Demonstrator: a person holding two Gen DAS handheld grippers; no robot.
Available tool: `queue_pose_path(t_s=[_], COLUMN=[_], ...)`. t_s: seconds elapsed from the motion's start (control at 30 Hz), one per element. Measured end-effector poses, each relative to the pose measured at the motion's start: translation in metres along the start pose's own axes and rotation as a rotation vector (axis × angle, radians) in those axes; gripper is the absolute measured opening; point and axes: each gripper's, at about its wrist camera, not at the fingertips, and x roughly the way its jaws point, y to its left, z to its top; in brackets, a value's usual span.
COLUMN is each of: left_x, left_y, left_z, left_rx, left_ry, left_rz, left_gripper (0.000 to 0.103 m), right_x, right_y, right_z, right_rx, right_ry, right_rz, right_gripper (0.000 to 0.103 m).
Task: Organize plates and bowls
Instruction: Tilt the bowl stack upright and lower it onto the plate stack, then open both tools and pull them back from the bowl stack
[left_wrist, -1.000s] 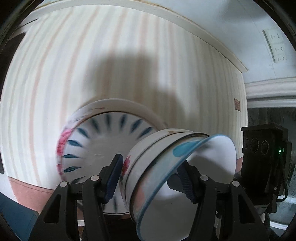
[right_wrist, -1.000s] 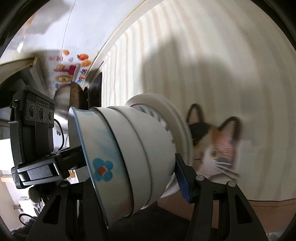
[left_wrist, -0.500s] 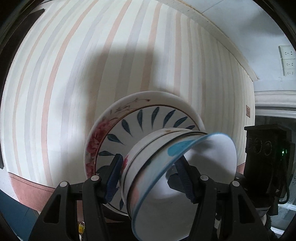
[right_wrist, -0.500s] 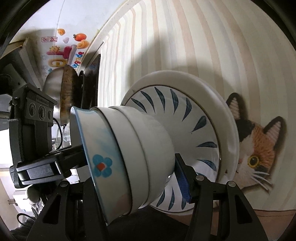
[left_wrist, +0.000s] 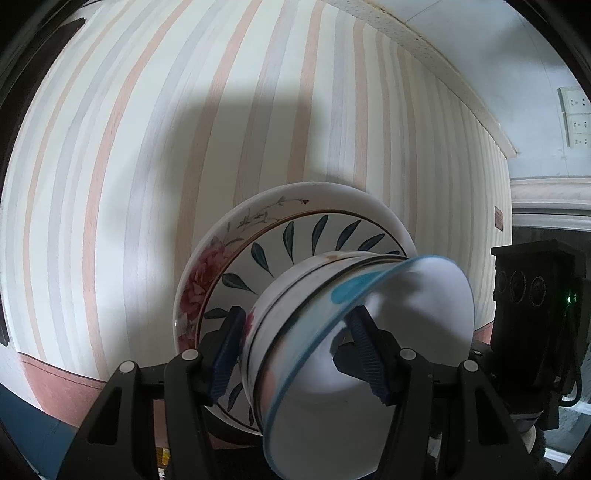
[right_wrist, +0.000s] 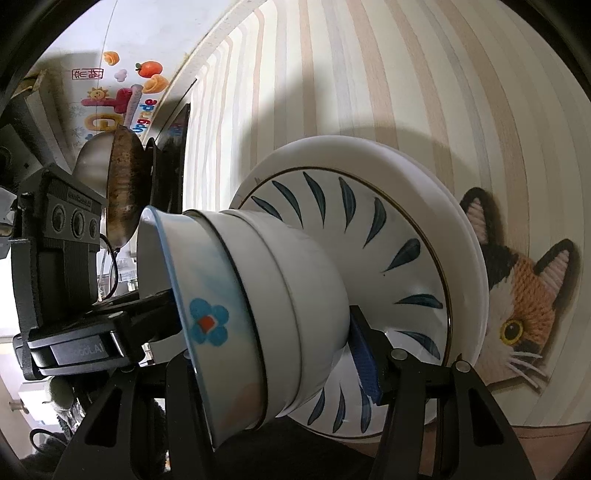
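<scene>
The left gripper (left_wrist: 295, 347) holds a stack of bowls (left_wrist: 332, 325) across its rim: one blue-padded finger (left_wrist: 227, 354) presses the outer wall of the stack, the other (left_wrist: 365, 354) sits inside the innermost, blue-rimmed bowl (left_wrist: 388, 332) against its inner wall. The fingers stand at a middling width, closed on the stack.

The right gripper (right_wrist: 273, 354) grips the same stack of bowls (right_wrist: 258, 302) from the opposite side. Its far finger (right_wrist: 364, 362) lies against the outside of the lowest bowl, while the near finger is mostly hidden behind the wall of the blue-rimmed bowl (right_wrist: 207, 321), which carries a blue flower with a red centre. These fingers, too, are at a middling width and closed on the stack.

Just beyond the fingertips of both grippers, the base of the stack sits at the middle of a plate with dark blue leaf strokes (right_wrist: 388, 258). Whether it rests fully on the plate cannot be told. That plate lies nested in a larger white plate with a red rose on its rim (left_wrist: 201, 280). Both plates lie on the counter, covered by a striped cloth (left_wrist: 147, 166).

Past the plates, on the right gripper's far side, a cat-face mat (right_wrist: 524, 306) lies on the cloth. Beyond its near finger, a worn pan (right_wrist: 123, 192) stands at the counter's far edge.
</scene>
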Motion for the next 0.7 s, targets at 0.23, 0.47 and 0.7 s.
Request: queue_pose_path(t_s=[0.23, 0.47, 0.7], left_x=[-0.008, -0.037, -0.069], left_y=[-0.008, -0.017, -0.025], left_z=[-0.005, -0.021, -0.045], left_rx=[0.037, 0.082, 0.121], left_ry=[-0.034, -0.13, -0.237], left_rz=[0.059, 0.153, 0.219], left_gripper=[0.056, 0.057, 0.073], right_x=[-0.001, -0.02, -0.067], right_y=[-0.002, 0.008, 0.041], right_z=[-0.005, -0.016, -0.038], right_rx=[0.015, -0.007, -0.077], right_ry=[0.002, -0.042, -0.183], right_rz=[-0.009, -0.079, -0.222], right_gripper=[0.057, 0.058, 0.074])
